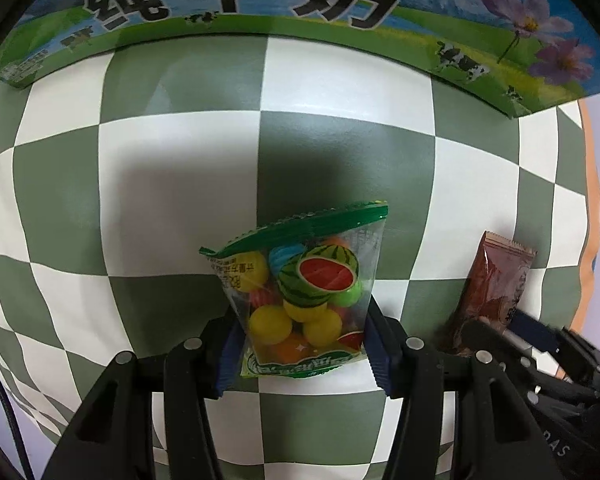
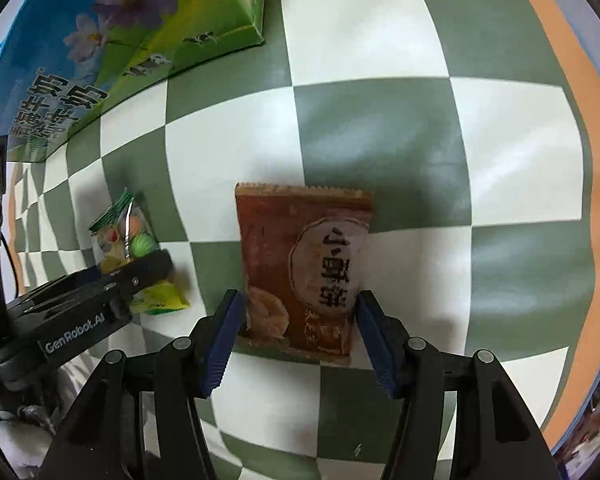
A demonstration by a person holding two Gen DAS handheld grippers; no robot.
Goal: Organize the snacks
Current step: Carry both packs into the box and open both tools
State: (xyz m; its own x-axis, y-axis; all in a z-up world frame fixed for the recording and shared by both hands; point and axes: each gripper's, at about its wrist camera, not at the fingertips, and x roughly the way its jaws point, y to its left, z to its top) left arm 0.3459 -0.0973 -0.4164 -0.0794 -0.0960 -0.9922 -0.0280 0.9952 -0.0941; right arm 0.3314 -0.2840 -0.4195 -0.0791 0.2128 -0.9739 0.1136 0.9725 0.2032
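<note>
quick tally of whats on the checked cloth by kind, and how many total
candy bags: 1
brown snack packets: 1
milk cartons: 1
total: 3

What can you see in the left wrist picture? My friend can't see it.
The left hand-held gripper pinches a clear candy bag of colorful balls over a green-and-white checkered cloth. A milk carton box stands behind.

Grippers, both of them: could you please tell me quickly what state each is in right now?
Left gripper: shut on the clear plastic bag of colourful fruit candies.
Right gripper: shut on the flat brown foil snack packet.
</note>
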